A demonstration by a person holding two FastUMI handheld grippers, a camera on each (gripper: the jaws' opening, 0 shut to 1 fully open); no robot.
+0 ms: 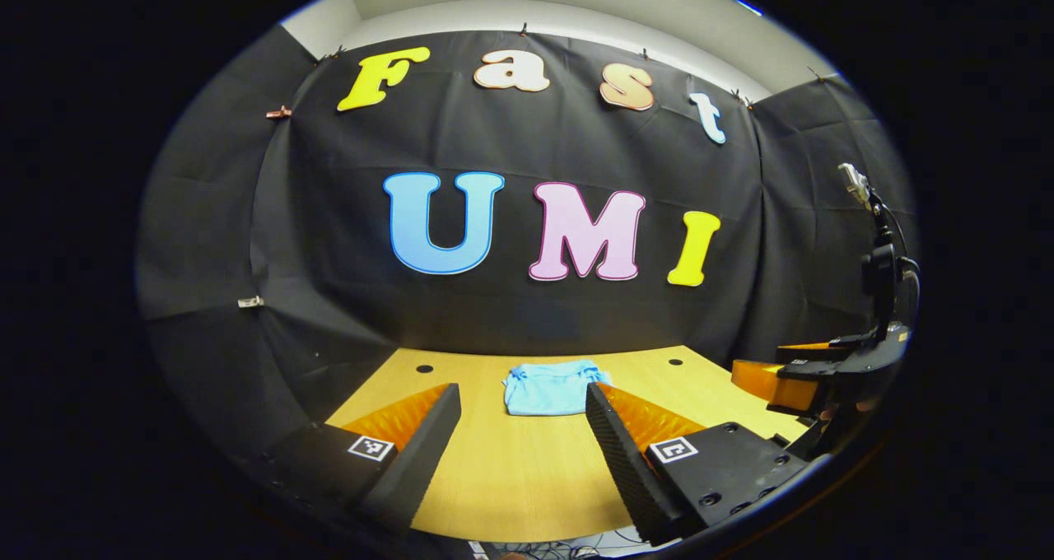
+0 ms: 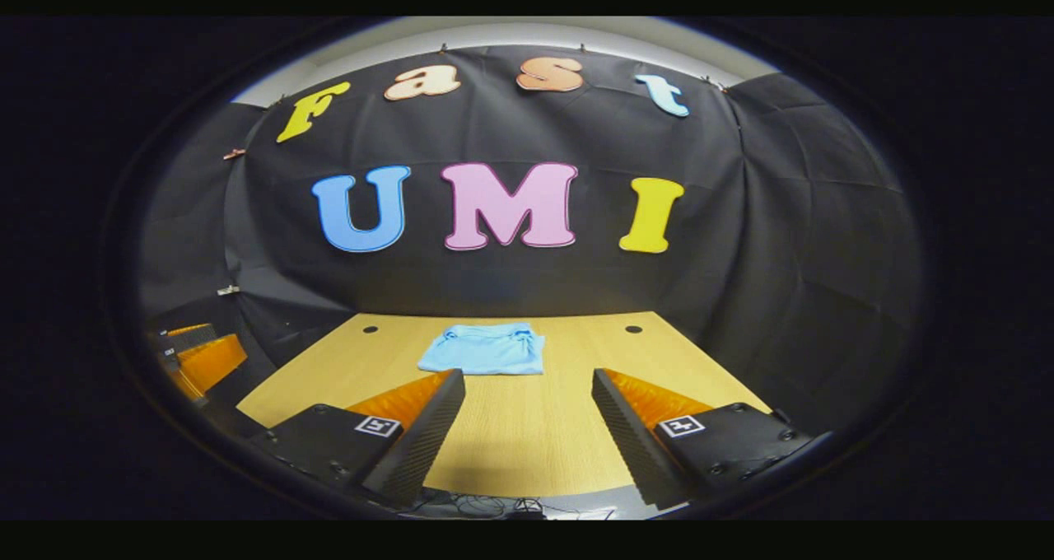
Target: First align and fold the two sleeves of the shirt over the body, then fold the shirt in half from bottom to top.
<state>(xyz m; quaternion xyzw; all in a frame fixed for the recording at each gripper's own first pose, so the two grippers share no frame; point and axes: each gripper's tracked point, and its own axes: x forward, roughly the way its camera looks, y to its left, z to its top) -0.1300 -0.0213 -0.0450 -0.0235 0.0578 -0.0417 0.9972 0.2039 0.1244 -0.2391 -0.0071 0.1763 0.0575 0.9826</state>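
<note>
- A light blue cotton shirt [image 1: 550, 387], folded into a compact rectangular bundle, is seen lying on the light wooden tabletop [image 1: 527, 478] toward its far edge, close to the black cloth wall.
- In the left gripper view, the left gripper [image 1: 522, 416] is held above the near part of the tabletop with its two fingers spread wide; nothing is held between them, and the shirt is framed in the gap, well apart from the fingertips.
- In the right gripper view, the same shirt [image 2: 486, 349] is seen on the tabletop [image 2: 527, 445] ahead of the right gripper [image 2: 527, 395], slightly toward its left finger.
- The right gripper is likewise held wide, with nothing between its fingers and no contact with the shirt.
- Two small dark round holes [image 1: 424, 369] are seen in the tabletop near its far corners, one on either side of the shirt.
- At the right edge of the left gripper view, the other gripper is visible, raised beside the tabletop.
</note>
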